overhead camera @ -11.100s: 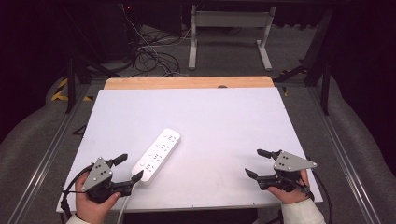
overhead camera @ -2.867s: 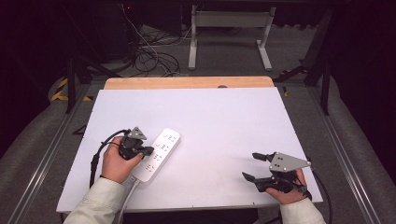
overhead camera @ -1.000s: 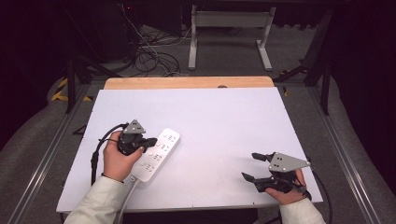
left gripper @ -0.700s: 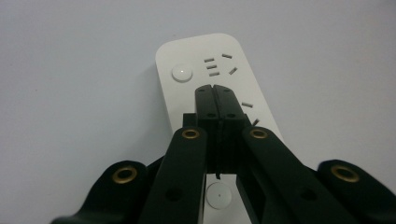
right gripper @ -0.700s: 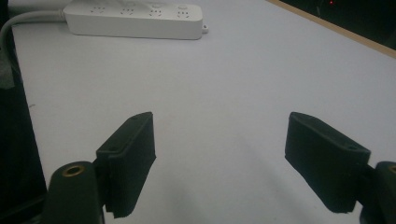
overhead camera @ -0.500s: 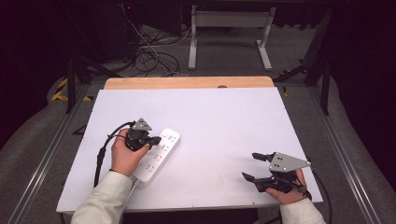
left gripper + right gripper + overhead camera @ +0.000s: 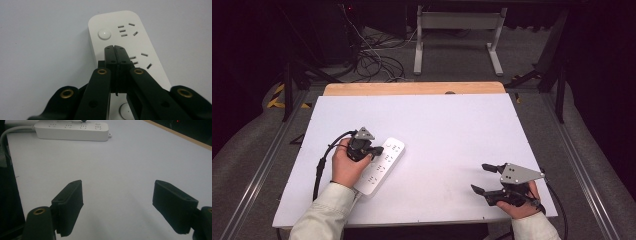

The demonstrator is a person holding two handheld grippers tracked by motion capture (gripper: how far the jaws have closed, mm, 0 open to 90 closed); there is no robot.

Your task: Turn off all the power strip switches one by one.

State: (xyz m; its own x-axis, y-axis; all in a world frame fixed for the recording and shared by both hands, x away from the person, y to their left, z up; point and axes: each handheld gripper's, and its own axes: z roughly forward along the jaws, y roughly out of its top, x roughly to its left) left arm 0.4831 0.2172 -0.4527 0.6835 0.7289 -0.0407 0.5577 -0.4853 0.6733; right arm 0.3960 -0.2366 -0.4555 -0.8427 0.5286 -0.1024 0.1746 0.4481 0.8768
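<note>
Left gripper (image 7: 371, 148) has slid up along the power strip (image 7: 379, 166) over the last few seconds — it was over the strip's middle sockets, now its tips sit close behind the round button (image 7: 104, 34) at the far end. Jaws are pressed together, nothing between them; the left gripper view shows the two pads flush with only a seam. Reads like a poke tool, not a grasp. My take: the job is pressing the switch, and the travel leg is nearly done — a short advance and a push down are left. Can't tell whether the tips touch the strip or hover just above it.

Strip itself hasn't moved: it lies flat on the white table (image 7: 452, 130), left of centre, angled with the button end away from the person and its cable end toward the near edge, partly under the left hand (image 7: 346, 167). A second round button (image 7: 126, 109) shows low between the jaw arms.

Left hand pose — forearm comes in from the bottom left, sleeve over the near end of the strip, gripper pointing forward and right, tilted down at the strip. Cable (image 7: 323, 162) loops off to the left.

Right gripper (image 7: 484, 178) is parked near the front right corner, same spot as before, jaws spread wide with bare table between them, pointing left. Well apart from the strip, which sits far off at the top of its view (image 7: 72, 129).
</note>
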